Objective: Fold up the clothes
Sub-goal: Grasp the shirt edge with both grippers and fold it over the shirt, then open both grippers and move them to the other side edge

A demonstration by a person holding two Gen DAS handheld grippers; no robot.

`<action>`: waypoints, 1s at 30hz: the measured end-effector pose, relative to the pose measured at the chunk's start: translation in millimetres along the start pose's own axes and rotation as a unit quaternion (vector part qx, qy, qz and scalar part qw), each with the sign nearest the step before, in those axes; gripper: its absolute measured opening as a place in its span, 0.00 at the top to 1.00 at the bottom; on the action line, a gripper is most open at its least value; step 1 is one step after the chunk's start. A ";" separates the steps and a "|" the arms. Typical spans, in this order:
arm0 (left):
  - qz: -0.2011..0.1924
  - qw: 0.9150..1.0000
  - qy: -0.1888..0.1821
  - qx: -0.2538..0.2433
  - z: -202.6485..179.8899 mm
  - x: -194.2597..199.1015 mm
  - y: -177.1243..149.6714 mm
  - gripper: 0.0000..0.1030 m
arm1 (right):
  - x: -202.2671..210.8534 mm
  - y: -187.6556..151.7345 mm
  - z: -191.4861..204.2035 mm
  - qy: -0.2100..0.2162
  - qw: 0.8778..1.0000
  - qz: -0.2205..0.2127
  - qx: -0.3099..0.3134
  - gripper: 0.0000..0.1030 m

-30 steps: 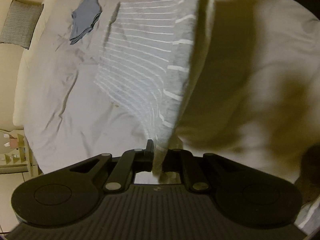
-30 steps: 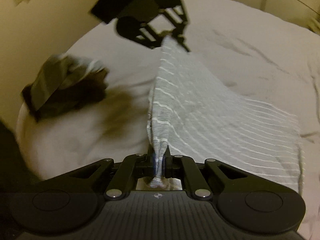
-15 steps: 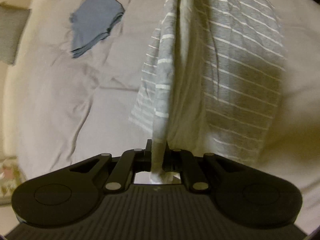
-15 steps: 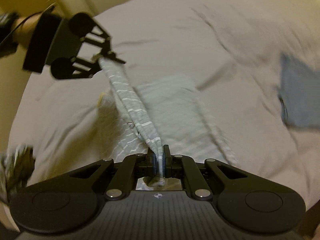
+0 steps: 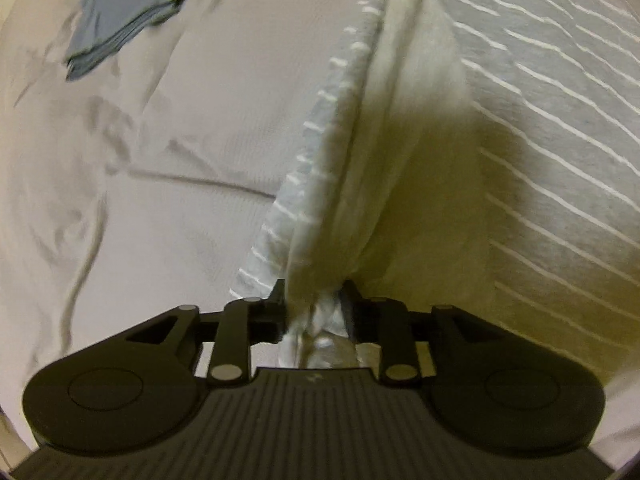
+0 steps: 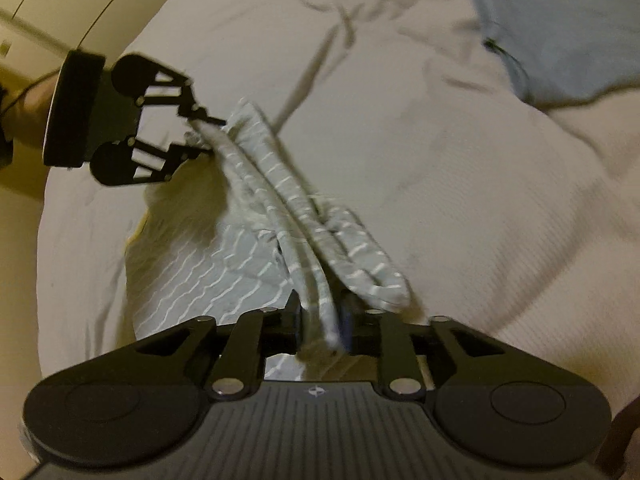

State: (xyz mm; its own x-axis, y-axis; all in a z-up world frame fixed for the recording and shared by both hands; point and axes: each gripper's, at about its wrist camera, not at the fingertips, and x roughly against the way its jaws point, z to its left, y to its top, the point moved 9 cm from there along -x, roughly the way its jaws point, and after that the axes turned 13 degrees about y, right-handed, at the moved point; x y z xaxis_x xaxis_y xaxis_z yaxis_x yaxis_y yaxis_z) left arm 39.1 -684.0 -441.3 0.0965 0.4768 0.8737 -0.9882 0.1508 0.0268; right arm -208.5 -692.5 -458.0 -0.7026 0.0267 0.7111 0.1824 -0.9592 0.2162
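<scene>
A grey garment with thin white stripes (image 5: pixel 540 120) lies doubled over on the bed, its folded edge running up from my left gripper (image 5: pixel 316 296). That gripper's jaws stand parted, with the bunched hem loose between them. In the right wrist view the same garment (image 6: pixel 192 276) stretches as a twisted band from my right gripper (image 6: pixel 322 312) to the left gripper (image 6: pixel 214 138) at upper left. The right jaws are parted too, and a strip of cloth hangs slack in the gap.
A folded blue garment (image 5: pixel 132 16) lies on the pale rumpled bedcover (image 5: pixel 180 160) beyond the left gripper, and shows at the upper right of the right wrist view (image 6: pixel 560 20). A person's hand (image 6: pixel 24 104) holds the left gripper near the bed's edge, with a wall behind.
Both grippers have come down toward the bed and closer together, laying the garment over itself. Their jaws have widened, and the cloth that was pinched thin now sits loose.
</scene>
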 end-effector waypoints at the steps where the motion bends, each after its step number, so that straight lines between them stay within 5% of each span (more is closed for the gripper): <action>1: 0.000 1.000 -0.003 0.020 4.7 -1.0 -1.6 0.72 | 1.8 -0.6 -2.0 0.001 1.000 -0.005 -0.007 0.75; 11: 0.014 0.976 -0.015 0.216 31.8 -2.4 -26.3 0.69 | 15.3 -11.1 -9.7 -0.005 0.996 -0.065 -0.053 0.75; 17: 0.036 0.959 0.031 0.280 46.1 -2.0 -41.9 0.66 | 26.5 -14.2 -31.5 -0.039 0.988 -0.106 -0.108 0.77; 23: 0.048 0.926 0.077 0.366 68.1 20.8 -78.2 0.63 | 46.4 -12.4 -20.5 -0.087 0.986 -0.128 -0.065 0.77; 26: 0.023 0.912 0.059 0.405 66.6 38.8 -76.2 0.63 | 47.6 -8.1 4.9 -0.084 0.987 -0.137 -0.013 0.77; 30: -0.005 0.917 0.009 0.398 36.5 44.6 -49.8 0.63 | 18.6 -4.5 28.3 -0.050 0.992 -0.112 0.026 0.77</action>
State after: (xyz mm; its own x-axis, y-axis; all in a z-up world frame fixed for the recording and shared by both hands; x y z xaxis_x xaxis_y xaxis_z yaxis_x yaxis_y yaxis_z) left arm 88.3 -701.8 -385.9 0.1011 0.4942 0.8635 -0.7605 -0.5212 0.3873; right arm -203.0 -679.7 -426.8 -0.6580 0.2677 0.7038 0.0662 -0.9105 0.4082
